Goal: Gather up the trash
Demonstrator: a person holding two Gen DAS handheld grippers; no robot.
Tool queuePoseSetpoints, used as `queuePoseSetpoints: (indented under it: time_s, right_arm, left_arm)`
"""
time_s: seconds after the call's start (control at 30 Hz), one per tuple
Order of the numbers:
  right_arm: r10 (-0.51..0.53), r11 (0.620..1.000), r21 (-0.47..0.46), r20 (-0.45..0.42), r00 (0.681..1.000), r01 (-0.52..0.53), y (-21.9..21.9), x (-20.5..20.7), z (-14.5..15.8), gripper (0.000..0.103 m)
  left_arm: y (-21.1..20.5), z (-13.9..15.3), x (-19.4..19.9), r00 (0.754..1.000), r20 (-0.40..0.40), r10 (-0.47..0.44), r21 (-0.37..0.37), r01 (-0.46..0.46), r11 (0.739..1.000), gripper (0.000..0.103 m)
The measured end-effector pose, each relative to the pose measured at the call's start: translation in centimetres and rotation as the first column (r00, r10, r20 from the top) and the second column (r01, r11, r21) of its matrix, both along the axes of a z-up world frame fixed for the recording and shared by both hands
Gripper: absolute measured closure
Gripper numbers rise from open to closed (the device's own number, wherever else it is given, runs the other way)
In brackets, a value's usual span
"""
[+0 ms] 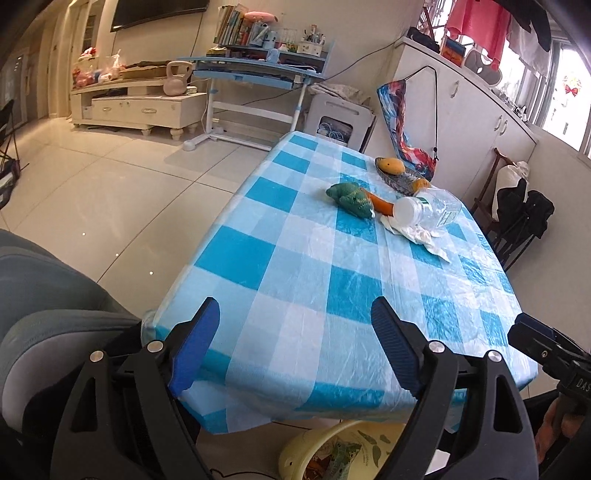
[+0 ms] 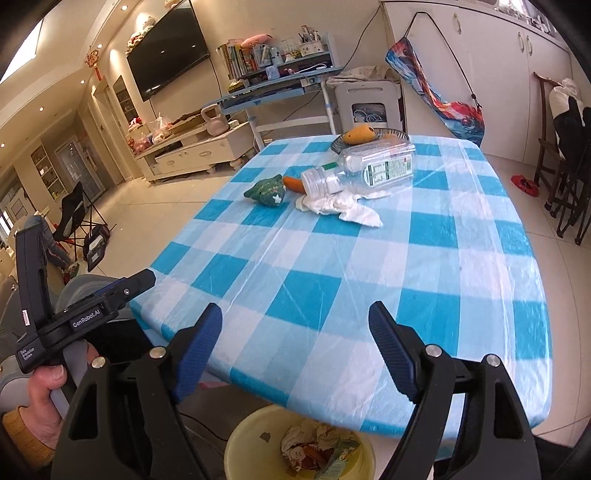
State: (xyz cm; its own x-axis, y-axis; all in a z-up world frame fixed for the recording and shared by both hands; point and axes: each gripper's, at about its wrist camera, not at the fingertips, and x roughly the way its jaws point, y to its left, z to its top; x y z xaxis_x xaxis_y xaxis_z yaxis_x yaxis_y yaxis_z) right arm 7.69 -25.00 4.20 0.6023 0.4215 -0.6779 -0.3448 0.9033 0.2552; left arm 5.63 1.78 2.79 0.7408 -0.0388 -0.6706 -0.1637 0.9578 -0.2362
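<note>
two trash pieces far across the checked table [image 2: 332, 280]: clear plastic bottle [image 2: 364, 168] on its side, touching crumpled tissue [image 2: 343, 206]. probably light, slippery, crushable; best pinched at the neck. tissue soft, limp. left gripper [image 1: 293, 343] and right gripper [image 2: 295, 343] both spread wide, holding nothing.

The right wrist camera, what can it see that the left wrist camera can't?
Only the right wrist view shows the whole TV, a red thing on the floor, and the hand holding the left gripper. Only the left wrist view shows the window with hanging clothes. Both show the checked table, clear bottle, white tissue, green toy and yellow bin. Both pairs of jaws stand open.
</note>
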Motion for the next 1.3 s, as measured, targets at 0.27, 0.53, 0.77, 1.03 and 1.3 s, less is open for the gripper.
queuePoseSetpoints:
  time_s: [0.27,0.53,0.77,1.03,1.3]
  right_arm:
    - [-0.011,1.000,0.001,0.021,1.000,0.011,0.1,6.4,0.8,0.025]
    - [-0.189,0.978,0.081,-0.054,0.980,0.193,-2.8,16.0,1.6,0.025]
    - [-0.339,0.922,0.119,-0.205,0.918,0.367,-3.4,22.1,-2.2,0.022]
    - [-0.259,0.933,0.195,-0.219,0.941,0.302,-3.2,21.9,-3.2,0.015]
    - [-0.097,0.900,0.382,-0.290,0.952,0.208,-3.3,19.5,-3.3,0.060]
  left_arm:
    - [0.0,0.2,6.7,1.000,-0.012,0.008,-0.004,-0.008,1.000,0.022]
    - [-1.2,-1.0,13.5,0.999,-0.039,0.003,-0.005,-0.003,1.000,0.022]
    - [-2.1,-1.6,18.9,0.998,-0.068,0.004,-0.013,-0.005,1.000,0.022]
    - [-3.6,-3.0,22.8,0.990,-0.123,-0.064,-0.024,0.062,0.998,0.023]
    - [-6.1,-3.0,21.5,0.965,-0.130,-0.226,-0.042,0.222,0.974,0.063]
